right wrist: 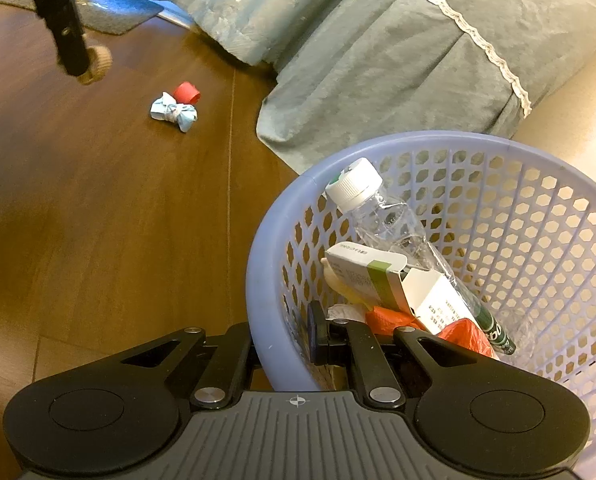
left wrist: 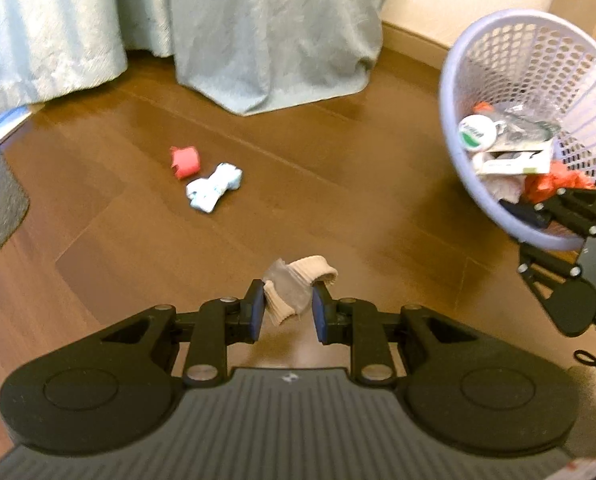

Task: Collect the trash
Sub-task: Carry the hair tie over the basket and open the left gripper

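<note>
Two pieces of litter lie on the brown wooden floor [left wrist: 337, 184] near the hem of the pale blue-green curtain [left wrist: 266, 32]: a small red crumpled scrap [left wrist: 185, 162] and, touching it, a twisted light-blue and white wrapper [left wrist: 214, 187]. The left gripper [left wrist: 288, 311] is raised above the floor with its blue-padded jaws nearly closed, pinching a beige ribbed band with a bit of clear film [left wrist: 294, 288] between them. The right gripper [right wrist: 298, 338] is closed on the rim of the round lilac perforated plastic basket [right wrist: 258, 280], one finger inside the wall and the other outside it, holding the basket tilted. Inside the basket rest a clear plastic bottle with a white cap [right wrist: 381, 216], an opened white carton with a green stripe [right wrist: 381, 280] and a crumpled orange-red bag [right wrist: 463, 334]. In the right wrist view the left gripper appears at the upper left, well apart from the basket, with the beige band at its tip.
</note>
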Available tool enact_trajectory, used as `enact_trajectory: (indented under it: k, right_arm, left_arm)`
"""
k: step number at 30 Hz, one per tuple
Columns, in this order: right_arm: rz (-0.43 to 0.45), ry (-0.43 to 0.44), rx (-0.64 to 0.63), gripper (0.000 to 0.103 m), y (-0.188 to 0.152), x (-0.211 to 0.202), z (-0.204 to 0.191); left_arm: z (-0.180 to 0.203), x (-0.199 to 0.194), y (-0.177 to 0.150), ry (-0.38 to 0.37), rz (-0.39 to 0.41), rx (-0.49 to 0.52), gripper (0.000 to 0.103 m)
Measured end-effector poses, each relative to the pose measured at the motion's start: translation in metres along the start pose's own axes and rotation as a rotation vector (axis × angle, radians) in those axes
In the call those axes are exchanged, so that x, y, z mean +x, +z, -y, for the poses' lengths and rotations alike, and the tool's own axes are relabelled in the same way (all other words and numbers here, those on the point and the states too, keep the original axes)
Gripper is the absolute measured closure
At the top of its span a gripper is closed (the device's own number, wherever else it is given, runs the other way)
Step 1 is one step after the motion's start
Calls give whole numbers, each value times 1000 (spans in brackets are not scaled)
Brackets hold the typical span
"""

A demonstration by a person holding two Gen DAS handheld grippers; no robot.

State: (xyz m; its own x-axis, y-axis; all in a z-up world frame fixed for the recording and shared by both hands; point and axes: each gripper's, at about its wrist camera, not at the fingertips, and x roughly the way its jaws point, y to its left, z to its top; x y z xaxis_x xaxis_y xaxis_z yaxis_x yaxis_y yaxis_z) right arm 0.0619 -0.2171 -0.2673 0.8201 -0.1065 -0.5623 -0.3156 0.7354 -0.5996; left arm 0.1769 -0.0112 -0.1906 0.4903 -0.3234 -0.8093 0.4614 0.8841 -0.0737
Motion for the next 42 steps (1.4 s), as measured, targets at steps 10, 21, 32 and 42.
enact_trajectory:
  k: [10, 21, 32, 42]
  right_arm:
    - [6, 10, -13, 97, 1, -3, -6]
    - [17, 12, -2, 97, -1, -6, -5]
    - [24, 13, 15, 97, -2, -9, 0]
    - [23, 12, 17, 97, -1, -7, 3]
  left_arm:
    - [54, -24, 55, -143, 133, 151, 83]
    - [165, 10, 140, -310, 287, 331, 52]
    - [123, 9, 116, -208, 252, 249, 52]
    - [33, 8, 66, 4, 160, 118, 52]
